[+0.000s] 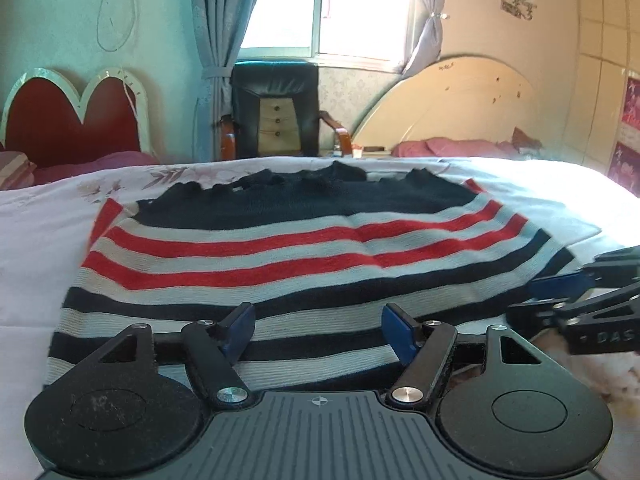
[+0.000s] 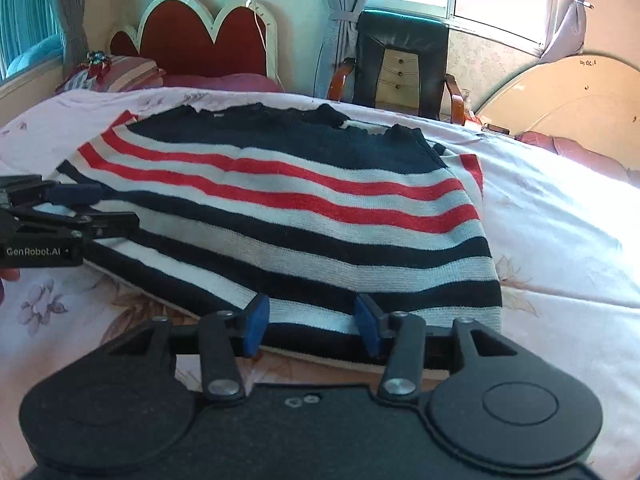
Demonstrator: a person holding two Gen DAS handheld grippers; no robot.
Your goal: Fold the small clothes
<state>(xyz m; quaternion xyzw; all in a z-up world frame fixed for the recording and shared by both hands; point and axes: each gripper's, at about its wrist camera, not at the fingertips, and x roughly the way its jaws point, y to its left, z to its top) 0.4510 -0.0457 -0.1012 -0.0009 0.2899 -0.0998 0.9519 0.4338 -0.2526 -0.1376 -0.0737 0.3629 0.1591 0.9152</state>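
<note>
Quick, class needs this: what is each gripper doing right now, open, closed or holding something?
Left gripper: open, holding nothing, jaws apart over the near hem of the striped sweater.
Right gripper: open, holding nothing, also at the sweater's near hem.

"GenRobot.AI" on left gripper (image 2: pixel 96 210)

Bed (image 1: pixel 48 216) covered by pale floral quilt. 1 striped knit sweater (image 1: pixel 304 240) laid flat on it, navy yoke farthest from cameras.
</note>
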